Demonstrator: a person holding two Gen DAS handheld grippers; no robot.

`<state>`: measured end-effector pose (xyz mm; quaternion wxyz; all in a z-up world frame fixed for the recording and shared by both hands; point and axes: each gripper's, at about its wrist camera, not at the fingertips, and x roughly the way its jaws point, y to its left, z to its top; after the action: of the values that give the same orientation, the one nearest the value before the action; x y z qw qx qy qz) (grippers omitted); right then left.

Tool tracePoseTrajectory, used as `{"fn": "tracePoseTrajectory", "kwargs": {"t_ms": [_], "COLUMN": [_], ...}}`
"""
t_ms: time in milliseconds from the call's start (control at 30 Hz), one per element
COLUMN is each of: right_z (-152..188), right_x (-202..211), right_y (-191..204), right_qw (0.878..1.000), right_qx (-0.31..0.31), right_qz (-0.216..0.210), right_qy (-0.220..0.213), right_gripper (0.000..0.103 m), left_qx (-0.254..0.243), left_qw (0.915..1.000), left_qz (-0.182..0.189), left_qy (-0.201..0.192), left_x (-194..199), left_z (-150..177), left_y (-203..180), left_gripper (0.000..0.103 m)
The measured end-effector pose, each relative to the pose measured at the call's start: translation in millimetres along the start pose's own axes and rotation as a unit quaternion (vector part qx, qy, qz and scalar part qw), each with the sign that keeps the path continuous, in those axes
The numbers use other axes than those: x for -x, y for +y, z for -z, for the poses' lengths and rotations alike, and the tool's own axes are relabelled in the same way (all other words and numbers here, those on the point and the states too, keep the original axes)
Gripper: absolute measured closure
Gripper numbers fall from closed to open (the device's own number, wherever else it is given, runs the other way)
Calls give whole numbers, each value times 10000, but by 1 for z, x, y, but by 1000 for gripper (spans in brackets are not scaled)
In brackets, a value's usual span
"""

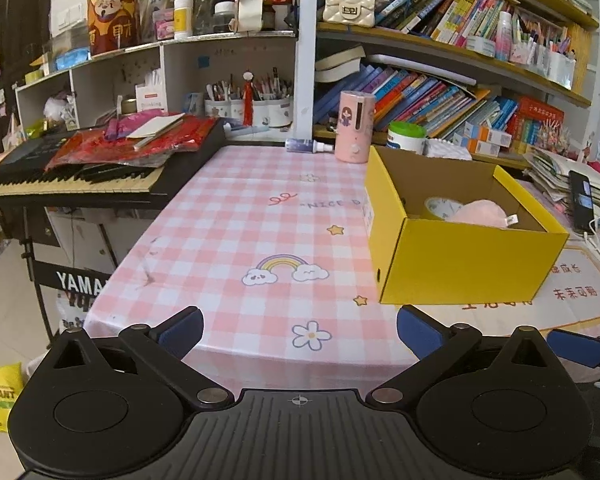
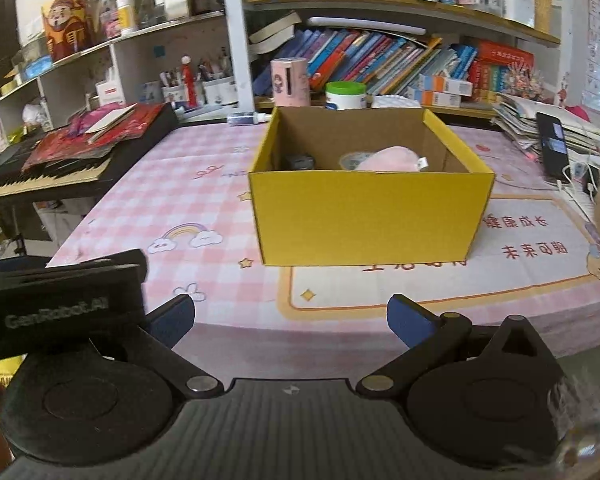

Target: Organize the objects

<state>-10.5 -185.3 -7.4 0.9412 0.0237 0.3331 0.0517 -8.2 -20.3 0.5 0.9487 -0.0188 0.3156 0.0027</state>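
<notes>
A yellow cardboard box (image 1: 464, 264) stands open on the pink checked tablecloth (image 1: 236, 232); it also shows in the right wrist view (image 2: 364, 220). Inside lie a pink plush item (image 2: 388, 159), a roll of tape (image 2: 350, 159) and a small dark object (image 2: 300, 161). My left gripper (image 1: 300, 330) is open and empty at the table's near edge, left of the box. My right gripper (image 2: 290, 318) is open and empty, in front of the box. The left gripper's body (image 2: 60, 300) shows at the left of the right wrist view.
A pink cylinder (image 1: 354, 126), a small spray bottle (image 1: 308, 145) and a green-lidded tub (image 1: 406, 136) stand at the table's back. A black keyboard (image 1: 72, 176) piled with red packets borders the left. A phone (image 2: 554, 148) and papers lie right. Bookshelves rise behind.
</notes>
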Motion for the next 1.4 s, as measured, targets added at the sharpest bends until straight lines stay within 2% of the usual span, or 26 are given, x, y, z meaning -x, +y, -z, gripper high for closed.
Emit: {"fn": "tracePoseTrajectory", "kwargs": {"t_ms": [500,1400], "right_z": [5,7], "right_x": [0,2], "right_y": [13,15], "right_qw": [9998,9995], "right_qx": [151,263], "right_qz": [-69,-109], "right_qy": [86,133], "right_gripper": [0,0], "left_qx": [105,36], "left_qw": [9998,9997], "left_qz": [-135,16], "left_qy": [92,255], "left_x": [0,-3], "left_z": [4,6], "left_y": [2,-3], "left_gripper": [0,0]}}
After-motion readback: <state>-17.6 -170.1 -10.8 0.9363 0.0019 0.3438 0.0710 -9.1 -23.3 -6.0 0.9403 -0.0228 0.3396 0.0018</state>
